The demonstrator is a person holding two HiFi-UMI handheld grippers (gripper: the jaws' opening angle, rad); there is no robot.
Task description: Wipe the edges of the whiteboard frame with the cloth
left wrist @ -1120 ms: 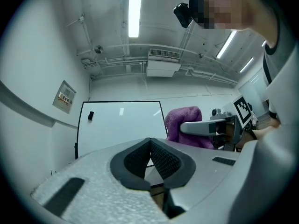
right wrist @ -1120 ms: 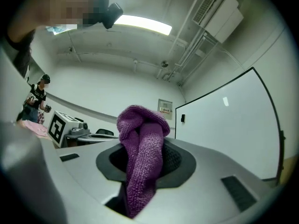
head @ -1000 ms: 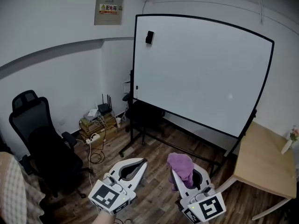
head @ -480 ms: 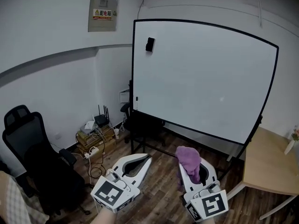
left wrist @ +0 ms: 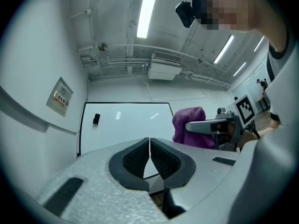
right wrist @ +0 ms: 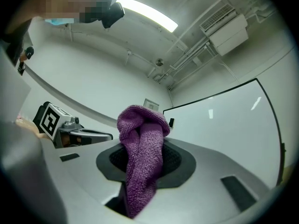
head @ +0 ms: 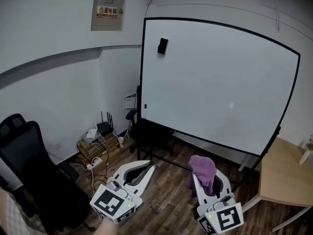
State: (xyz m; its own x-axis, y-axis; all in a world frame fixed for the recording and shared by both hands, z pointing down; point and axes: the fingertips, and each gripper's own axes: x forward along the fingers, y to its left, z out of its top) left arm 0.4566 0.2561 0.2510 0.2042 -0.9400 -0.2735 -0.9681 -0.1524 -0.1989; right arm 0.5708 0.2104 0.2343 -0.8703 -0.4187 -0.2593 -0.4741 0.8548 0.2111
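A big whiteboard [head: 215,77] with a thin black frame [head: 143,67] stands on a wheeled stand ahead of me; a small black eraser [head: 162,46] sticks near its upper left corner. My right gripper [head: 209,174] is low at the right, shut on a purple cloth [head: 202,169] that bulges above its jaws, well short of the board. The cloth [right wrist: 142,148] hangs folded between the dark pads in the right gripper view. My left gripper [head: 145,168] is low at the left, shut with nothing in it; its pads [left wrist: 140,157] meet in the left gripper view.
A black office chair [head: 29,170] stands at the left. A router and cables on boxes [head: 100,141] lie by the wall. A wooden table [head: 286,173] is at the right. An electrical box [head: 108,10] hangs on the wall. A dark chair [head: 146,133] sits under the board.
The view has shifted toward the board, so the whiteboard looks larger and the office chair has slid left. Both grippers stay low, the cloth still held in the right one.
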